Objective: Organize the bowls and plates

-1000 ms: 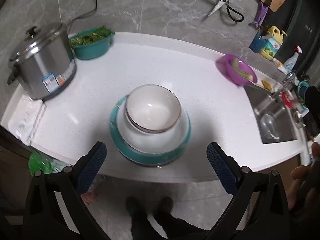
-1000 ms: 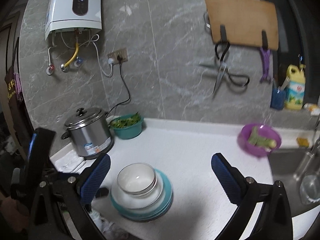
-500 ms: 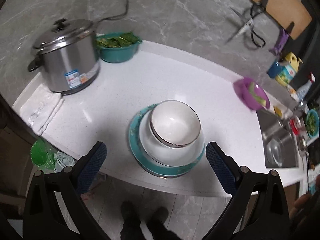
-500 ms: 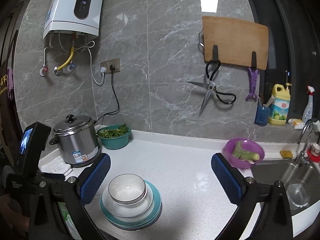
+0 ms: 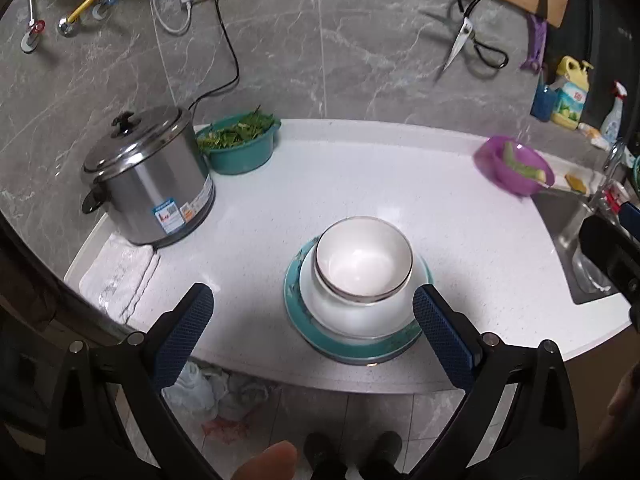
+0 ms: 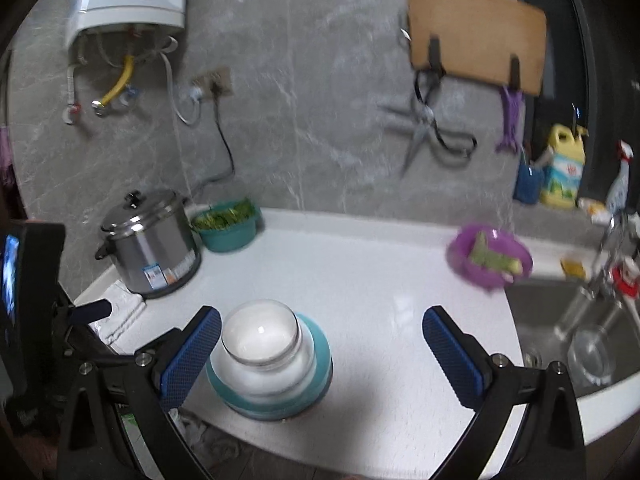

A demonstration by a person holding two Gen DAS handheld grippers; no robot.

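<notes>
Through the left wrist view: left gripper (image 5: 312, 330) hovering with jaws spread wide and holding nothing, just short of the counter (image 5: 380, 184) edge. Sitting near that edge, one white bowl (image 5: 363, 258) with a silver rim, nesting in a wider white bowl (image 5: 352, 314), both resting on teal plates (image 5: 344, 346), seemingly two, though hard telling. Looking like glazed ceramic: stiff, slick, breakable, the whole stack likely heavy, so pinching the top bowl alone at its rim wall seeming safest. Standing far left, one steel pot (image 5: 148, 178) and one green basin (image 5: 240, 144); far right, one purple bowl (image 5: 514, 166). Through the right wrist view, blurred: right gripper (image 6: 320, 356) also gaping wide and carrying nothing, its left finger just beside the white bowl (image 6: 260, 334), the teal plates (image 6: 316, 360) lying partly between the fingers, touching neither as far as showing.
</notes>
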